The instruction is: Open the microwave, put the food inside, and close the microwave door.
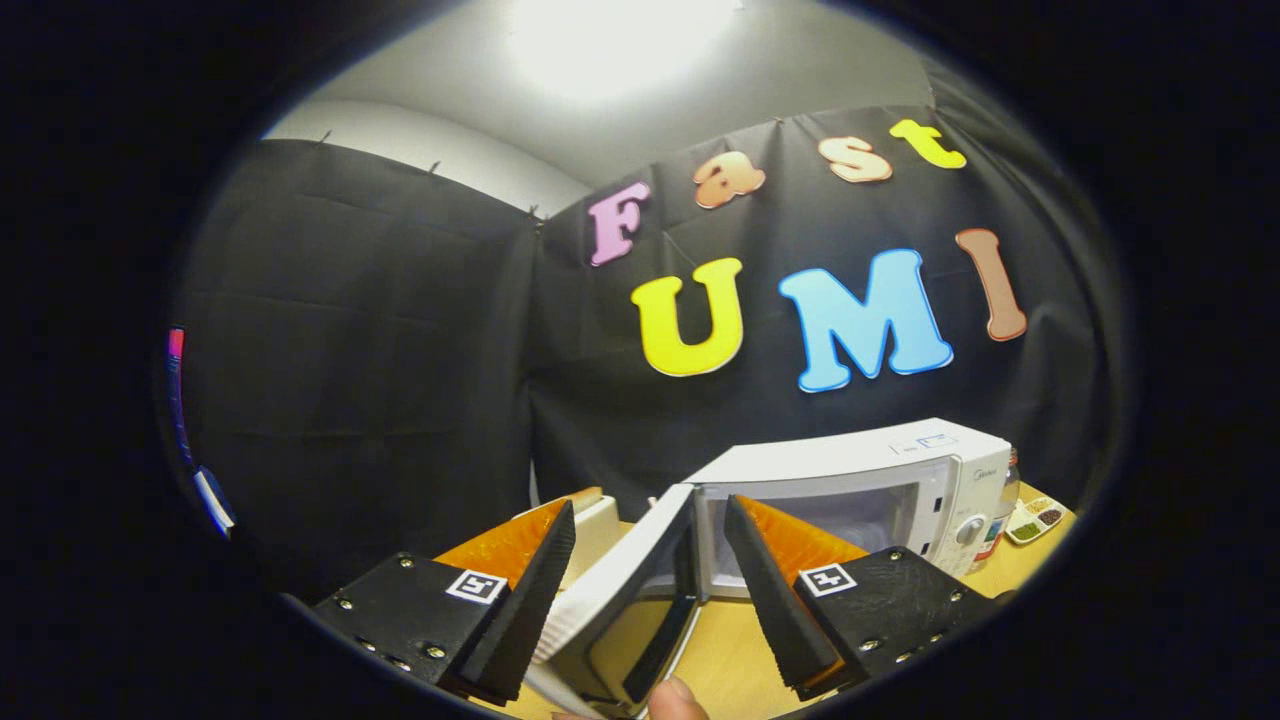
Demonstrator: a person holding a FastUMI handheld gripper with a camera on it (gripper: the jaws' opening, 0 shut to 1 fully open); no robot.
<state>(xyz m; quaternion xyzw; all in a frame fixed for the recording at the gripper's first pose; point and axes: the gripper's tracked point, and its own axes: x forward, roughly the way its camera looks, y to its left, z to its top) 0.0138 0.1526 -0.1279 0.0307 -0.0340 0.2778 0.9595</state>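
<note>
Jaws spread wide, gripping nothing: the gripper [650, 520] straddles the open door [625, 600] of the microwave [880, 480] on the desk [730, 660]; a fingertip [678, 700] below.

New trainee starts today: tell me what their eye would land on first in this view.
The white microwave on the wooden table, its door swung open between the fingers of the open claw. A fingertip shows just below the door. Beyond the microwave sits a small dish of food.
</note>
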